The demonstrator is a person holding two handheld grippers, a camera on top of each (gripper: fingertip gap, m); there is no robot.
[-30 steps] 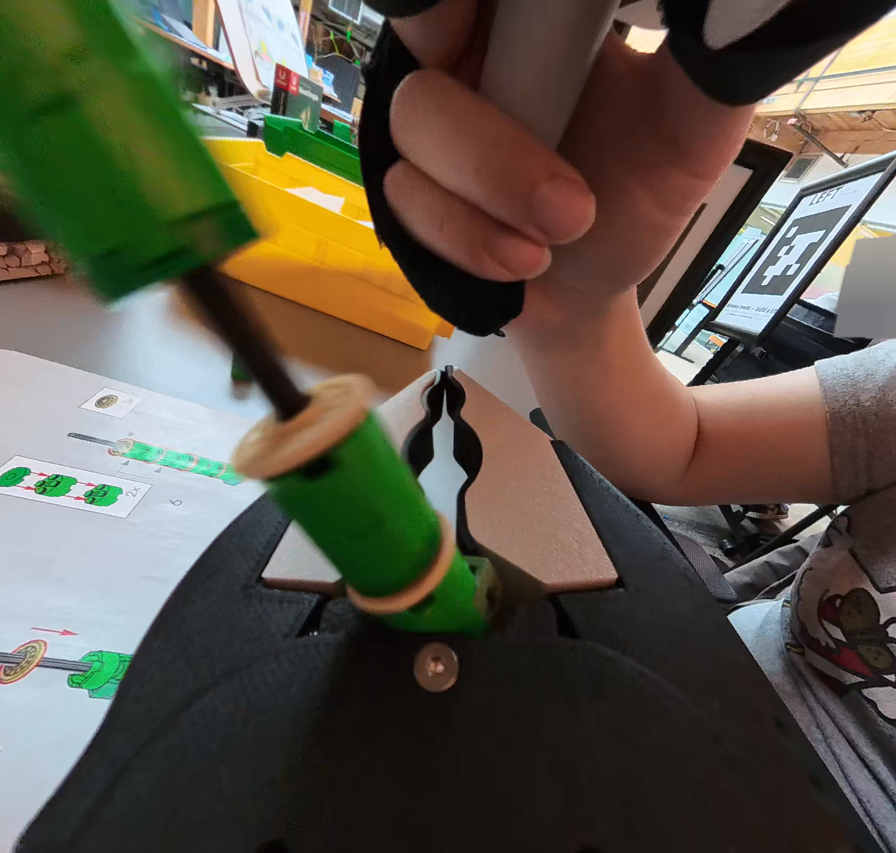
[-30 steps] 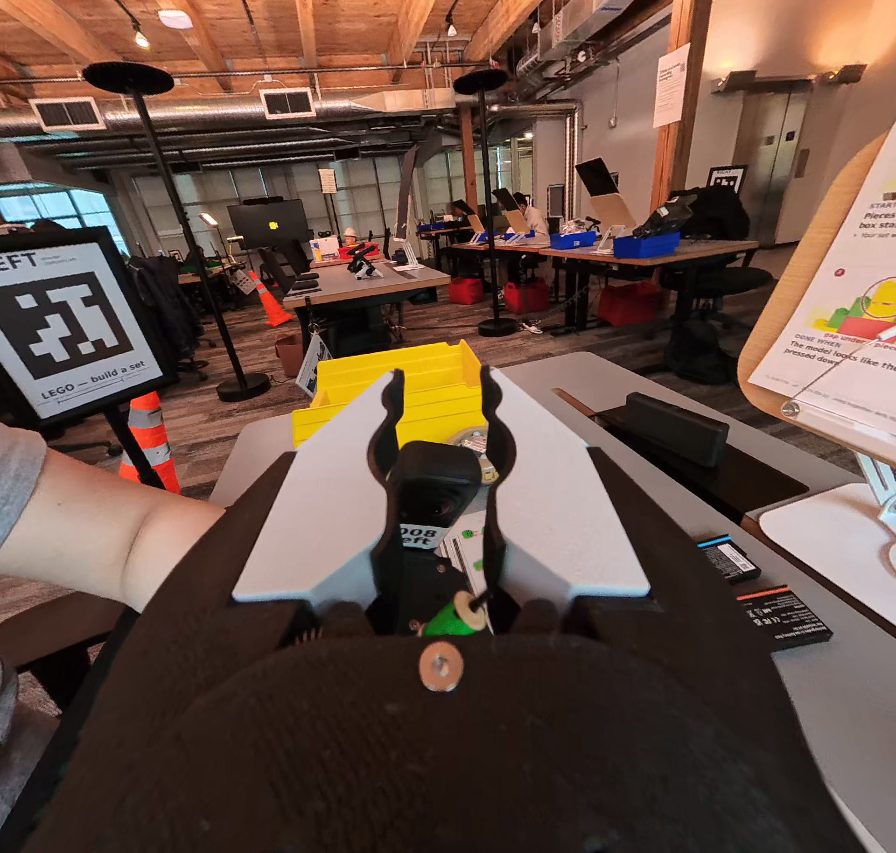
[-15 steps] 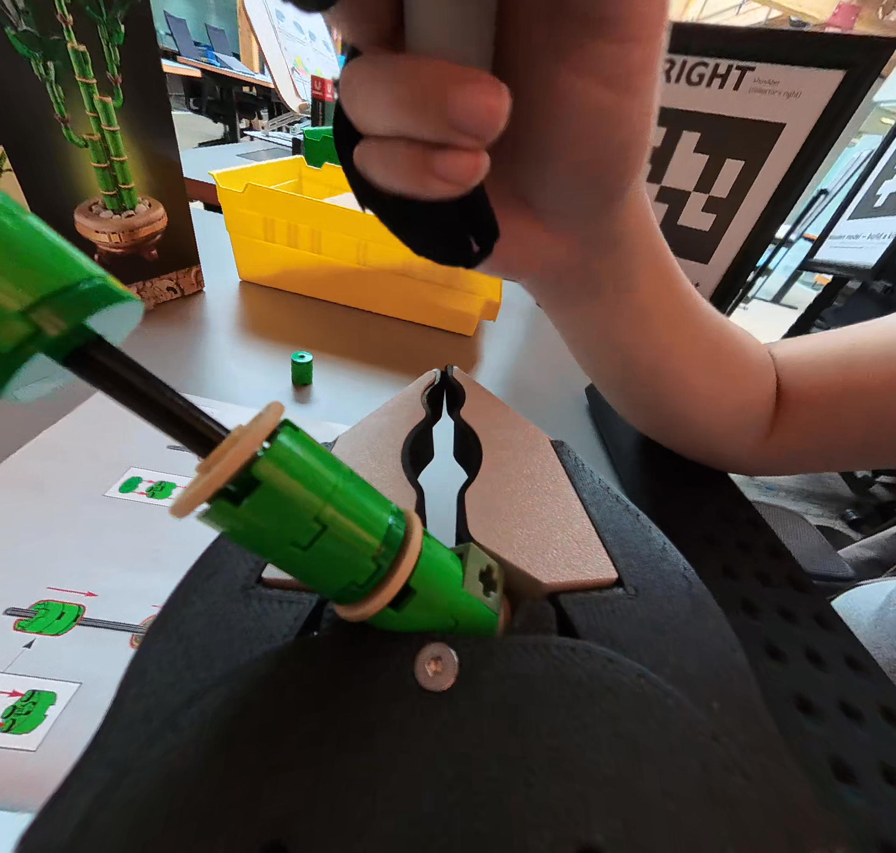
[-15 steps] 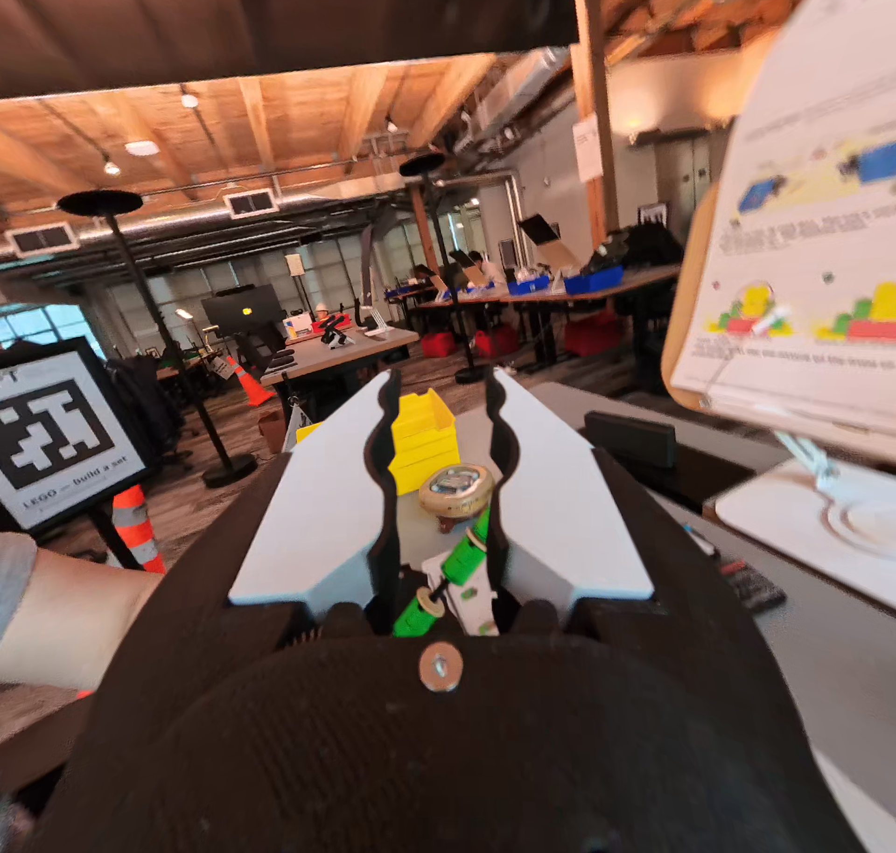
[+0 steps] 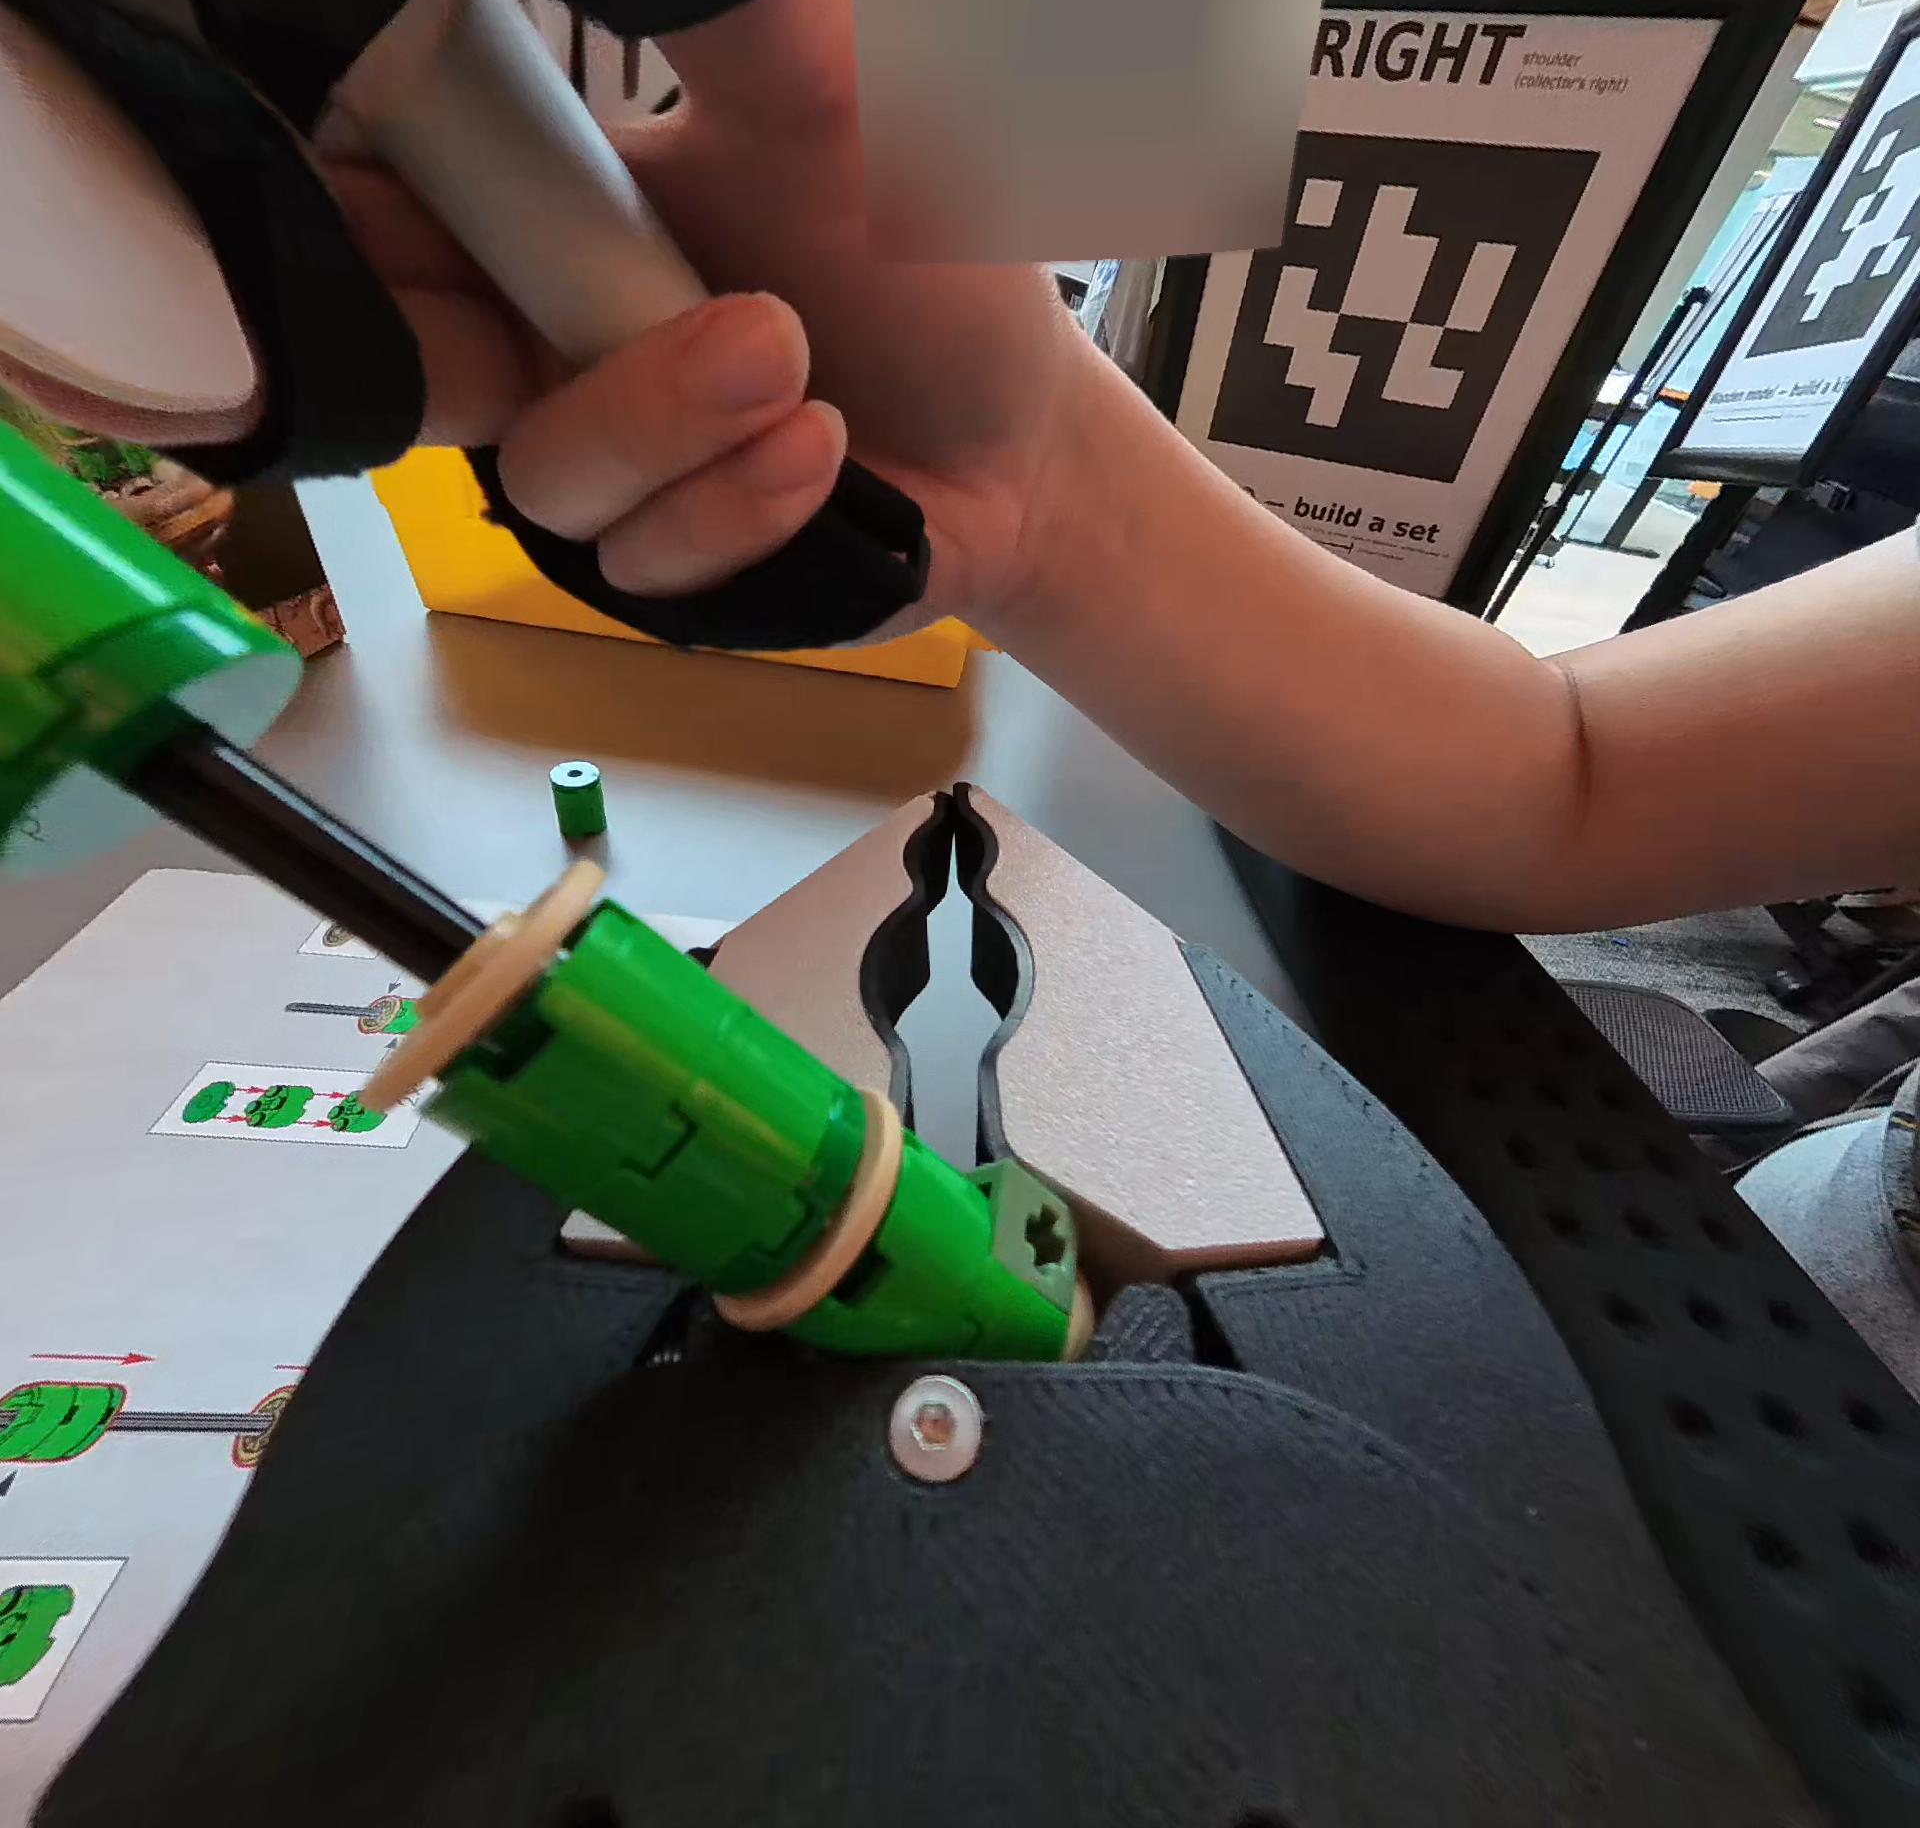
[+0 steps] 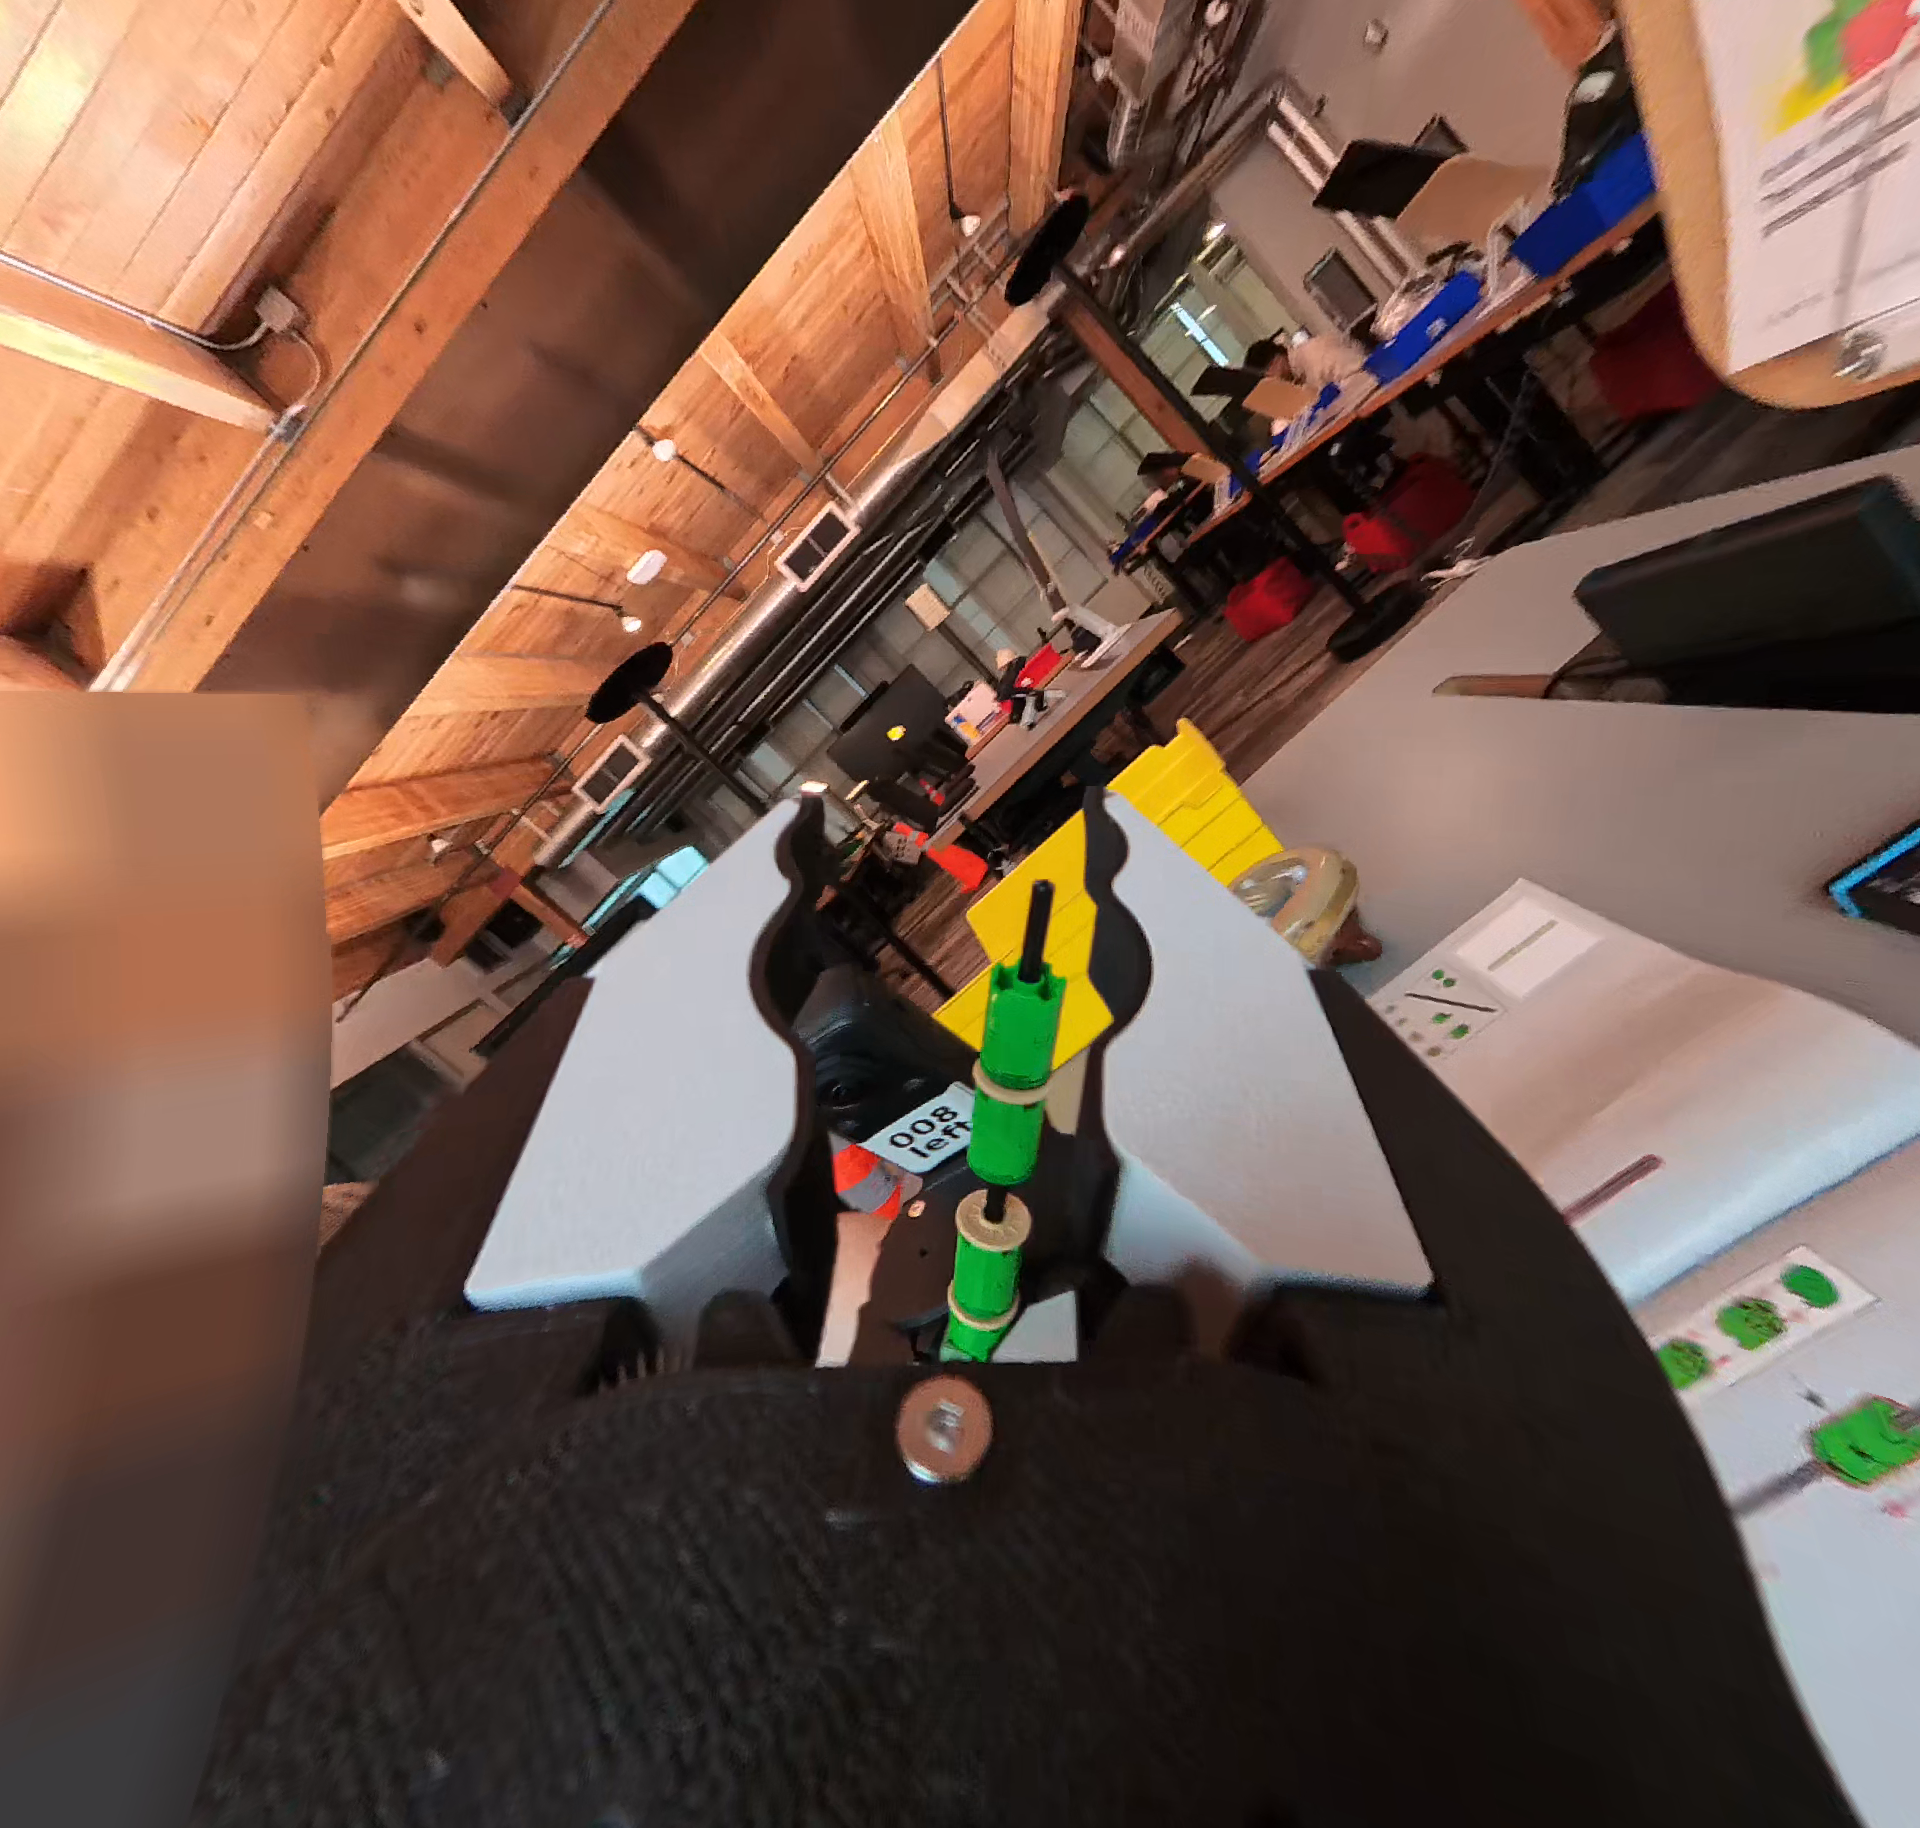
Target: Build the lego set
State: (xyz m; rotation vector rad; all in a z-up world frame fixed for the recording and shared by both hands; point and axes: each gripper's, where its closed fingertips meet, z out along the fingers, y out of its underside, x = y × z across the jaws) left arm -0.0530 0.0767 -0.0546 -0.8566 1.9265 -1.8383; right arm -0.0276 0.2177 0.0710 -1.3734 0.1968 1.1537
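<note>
A green lego stalk (image 5: 665, 1113) with tan rings on a black axle lies across my left gripper (image 5: 954, 804). Its cross-holed end sits wedged at the root of the fingers, whose tips touch. The stalk runs up left past the camera, where it blurs. In the right wrist view the stalk (image 6: 1003, 1124) stands lengthwise between the fingers of my right gripper (image 6: 951, 807). That gripper is open, with a gap far wider than the stalk. A small loose green cylinder (image 5: 577, 796) stands on the table.
A printed instruction sheet (image 5: 156, 1186) lies on the grey table and shows in the right wrist view (image 6: 1662, 1103). A yellow bin (image 5: 675, 625) stands behind. A hand (image 5: 675, 428) grips the right gripper's handle just above. A tan round piece (image 6: 1299, 895) sits by the bin. About 20 cm separates my left fingertips from my right. My left gripper is the nearer one to the small loose green cylinder (image 5: 577, 796): about 20 cm, against 25 cm.
Both views swung. The right gripper tilted and rolled, so the stalk went from end-on to lengthwise between its fingers. The stalk stayed at the left fingers' root.
</note>
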